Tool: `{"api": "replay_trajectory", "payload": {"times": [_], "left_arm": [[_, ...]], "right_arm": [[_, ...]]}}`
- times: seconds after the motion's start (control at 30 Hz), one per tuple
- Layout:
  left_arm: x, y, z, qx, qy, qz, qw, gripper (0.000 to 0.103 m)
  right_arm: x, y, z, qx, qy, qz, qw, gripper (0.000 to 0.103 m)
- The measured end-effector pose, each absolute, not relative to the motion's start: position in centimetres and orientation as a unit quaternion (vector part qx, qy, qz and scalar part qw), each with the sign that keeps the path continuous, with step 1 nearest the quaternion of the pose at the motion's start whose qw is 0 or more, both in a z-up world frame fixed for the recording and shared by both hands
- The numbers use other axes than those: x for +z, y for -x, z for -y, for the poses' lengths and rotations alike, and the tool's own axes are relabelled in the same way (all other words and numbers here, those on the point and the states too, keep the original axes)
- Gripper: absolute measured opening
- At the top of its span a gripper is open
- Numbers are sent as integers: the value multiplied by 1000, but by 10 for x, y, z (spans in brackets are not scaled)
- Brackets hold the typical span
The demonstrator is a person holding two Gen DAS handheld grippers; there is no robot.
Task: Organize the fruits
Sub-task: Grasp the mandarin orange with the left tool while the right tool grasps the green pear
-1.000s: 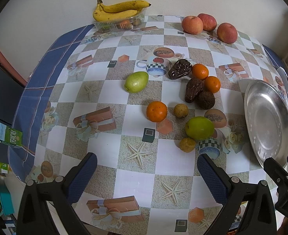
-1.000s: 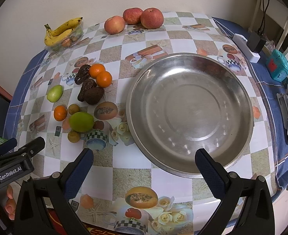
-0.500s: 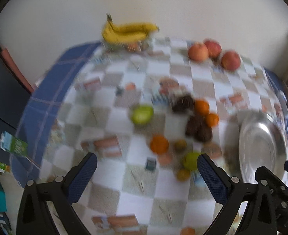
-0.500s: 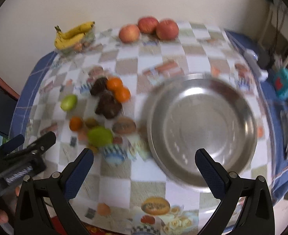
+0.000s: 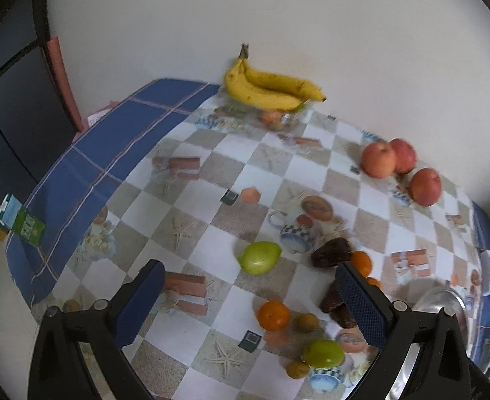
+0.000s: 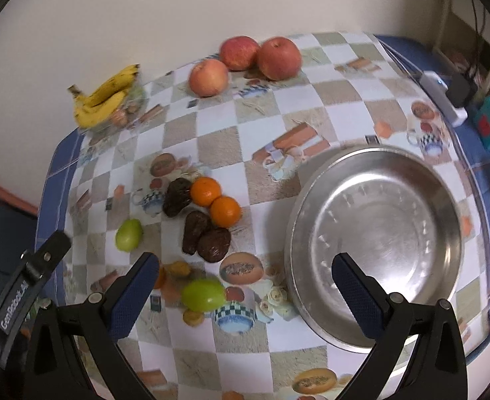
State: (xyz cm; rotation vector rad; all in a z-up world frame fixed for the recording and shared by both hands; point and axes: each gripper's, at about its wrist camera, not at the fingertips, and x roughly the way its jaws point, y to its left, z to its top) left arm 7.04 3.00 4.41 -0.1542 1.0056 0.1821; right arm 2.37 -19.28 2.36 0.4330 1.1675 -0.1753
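You are holding both the left gripper (image 5: 248, 303) and the right gripper (image 6: 245, 291) spread apart and empty above the checkered tablecloth (image 6: 218, 140), while the loose oranges (image 6: 215, 201), green fruits (image 6: 204, 295) and dark fruits (image 6: 198, 226) are lying left of the empty round steel bowl (image 6: 375, 243), likely their destination.

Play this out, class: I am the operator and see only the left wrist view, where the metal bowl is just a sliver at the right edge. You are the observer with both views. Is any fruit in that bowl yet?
Observer: No. The right wrist view shows the whole metal bowl, and it is bare inside.
Operator: Is the right gripper carrying anything?
Observer: No. The right gripper is open, with nothing between its fingers.
Operator: Anything beyond the bowl that I should know of?
Observer: Yes. A white power strip with a black plug in it lies on the blue cloth edge, past the bowl's far side.
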Motion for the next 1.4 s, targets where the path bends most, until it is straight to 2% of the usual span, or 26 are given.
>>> {"api": "replay_trajectory", "payload": {"times": [0.17,0.3,0.53,0.63,0.67,0.7,0.8,1.1,1.33,1.4], "left_arm": [[23,-83,-30,93,93,-501,855,103],[11,-89,-21,96,40,-509,855,103],[2,-90,-25,79,24,-527,846,103],[-5,-87,-26,59,49,-544,835,103],[-10,-86,-26,55,53,-553,830,103],[-15,-86,-25,53,53,-562,824,101],[-29,-84,-27,47,71,-584,807,89],[-50,-83,-27,29,106,-617,779,79],[-55,-86,-29,25,115,-626,771,78],[-57,-87,-30,23,118,-629,768,75]], "right_arm": [[8,-35,199,-104,-209,-541,808,103],[-2,-42,198,-100,-204,-540,810,103],[-17,-45,191,-75,-178,-559,806,101],[-12,-42,182,-62,-160,-555,814,93],[-13,-41,179,-56,-158,-557,813,87],[-14,-40,176,-51,-157,-560,812,82],[-24,-35,166,-35,-155,-579,800,79],[-52,-30,135,2,-149,-619,771,79],[-67,-33,128,7,-144,-632,761,79],[-69,-33,127,7,-145,-634,759,79]]}}
